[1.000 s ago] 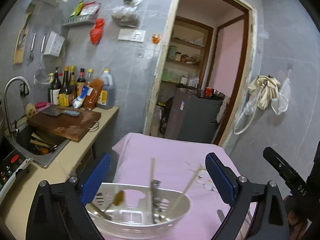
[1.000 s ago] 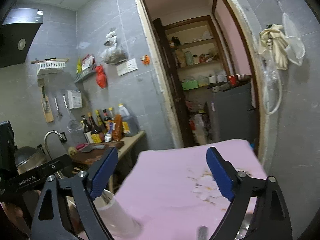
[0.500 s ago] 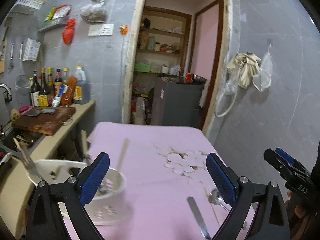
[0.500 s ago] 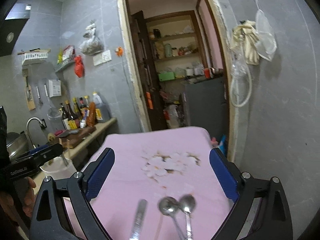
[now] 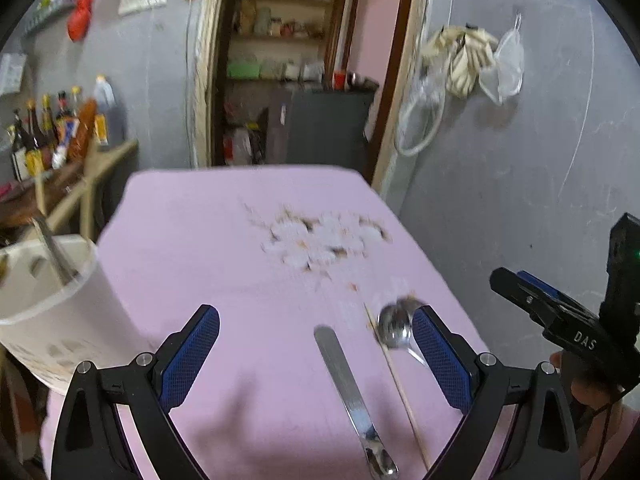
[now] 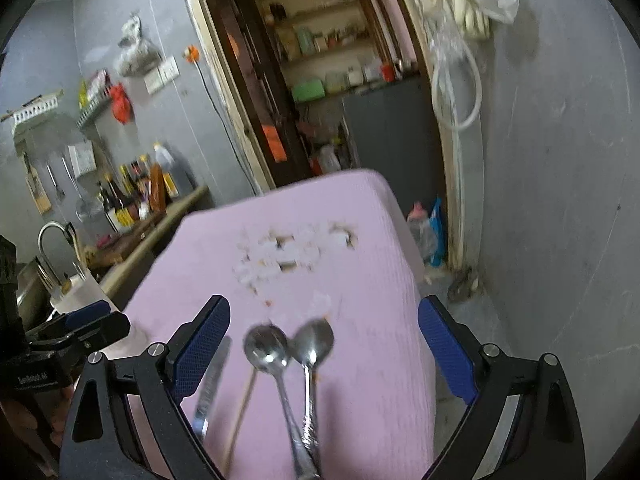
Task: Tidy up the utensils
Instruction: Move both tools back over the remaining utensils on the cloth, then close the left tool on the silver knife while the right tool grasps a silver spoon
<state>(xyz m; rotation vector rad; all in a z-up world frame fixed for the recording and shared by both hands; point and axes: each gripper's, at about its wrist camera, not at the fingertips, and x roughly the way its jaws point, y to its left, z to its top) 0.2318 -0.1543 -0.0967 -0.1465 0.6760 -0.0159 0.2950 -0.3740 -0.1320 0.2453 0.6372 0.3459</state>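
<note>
On the pink-clothed table (image 5: pixel 224 240) lie a flat steel knife (image 5: pixel 348 392), a thin wooden chopstick (image 5: pixel 396 380) and a steel spoon (image 5: pixel 394 330). The white utensil holder (image 5: pixel 48 312) stands at the table's left edge with utensils in it. My left gripper (image 5: pixel 316 356) is open and empty above the knife. In the right wrist view two spoons (image 6: pixel 280 364) lie side by side, with the chopstick (image 6: pixel 242 408) and knife (image 6: pixel 212 384) to their left. My right gripper (image 6: pixel 324 348) is open and empty above the spoons.
A kitchen counter with bottles (image 5: pixel 52 132) and a sink tap (image 6: pixel 50 236) runs along the left. A doorway (image 5: pixel 296 80) with shelves opens behind the table. A grey wall (image 5: pixel 520 160) is close on the right, with gloves and bags hanging.
Both grippers have swung right and tilted down. The holder slid to the left edge of the left view; the knife, chopstick and spoons came into view below both grippers.
</note>
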